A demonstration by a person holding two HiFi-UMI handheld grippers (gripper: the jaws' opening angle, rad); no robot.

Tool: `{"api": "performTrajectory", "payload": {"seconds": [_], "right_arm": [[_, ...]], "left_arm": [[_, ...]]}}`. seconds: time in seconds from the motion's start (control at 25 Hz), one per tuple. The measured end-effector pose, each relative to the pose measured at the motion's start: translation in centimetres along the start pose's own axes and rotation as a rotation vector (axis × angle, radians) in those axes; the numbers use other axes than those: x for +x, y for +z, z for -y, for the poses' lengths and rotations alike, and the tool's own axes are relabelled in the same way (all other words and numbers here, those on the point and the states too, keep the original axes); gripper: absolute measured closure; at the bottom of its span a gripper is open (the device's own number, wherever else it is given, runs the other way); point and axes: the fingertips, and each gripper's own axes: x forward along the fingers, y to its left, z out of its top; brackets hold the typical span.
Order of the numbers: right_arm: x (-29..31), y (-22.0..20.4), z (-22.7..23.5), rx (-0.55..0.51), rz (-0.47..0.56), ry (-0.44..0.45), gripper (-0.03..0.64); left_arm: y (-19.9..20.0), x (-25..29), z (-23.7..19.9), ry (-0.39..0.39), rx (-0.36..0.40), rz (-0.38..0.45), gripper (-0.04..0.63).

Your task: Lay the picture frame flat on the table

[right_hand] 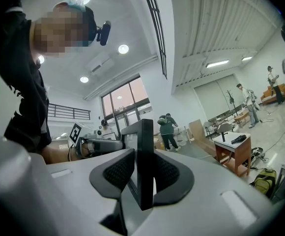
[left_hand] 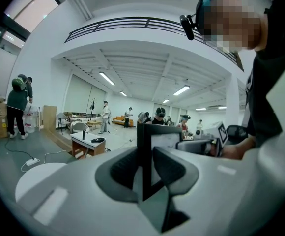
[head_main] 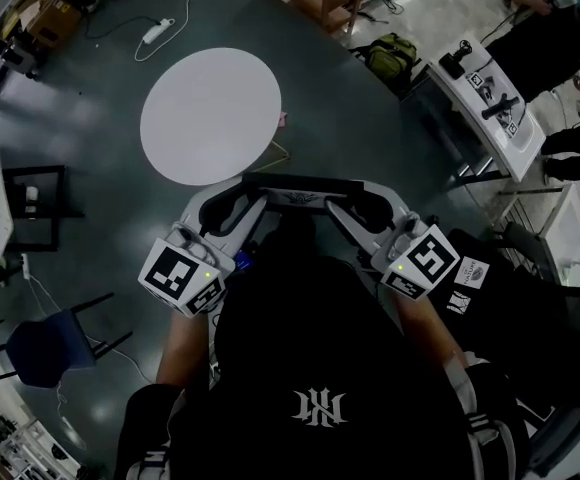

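the left gripper [left_hand: 144,170] is closed on one side edge of the picture frame [left_hand: 163,137], with its dark pads pressing the black border from both faces. the right gripper [right_hand: 143,173] is clamped the same way on the opposite edge. the frame hangs upright between the two grippers, in the air close to the person's chest. ahead of both grippers and lower down lies the round white tabletop [head_main: 210,113], well apart from the frame. to do this step well, i'd judge that both hands should carry the frame forward together until it is over the tabletop. they should then tip its top edge away evenly so neither grip twists, lower it until the back rests flat, and only then let the jaws part.
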Motion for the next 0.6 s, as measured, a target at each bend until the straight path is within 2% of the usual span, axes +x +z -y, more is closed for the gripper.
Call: {"api": "performTrajectory", "payload": {"seconds": [0.28,0.6], "right_arm": [[4.6,3.2,6.1,-0.034,-0.030,0.020,0.517],[14.2,8.5,10.3,-0.066,-0.065,0.046,0.517]], "left_arm": [[2.7,4.8,-5.9,0.023,-0.021,0.048,0.497],[7.8,6.4,-15.7,0.044,-0.050,0.079,0.497]]}}
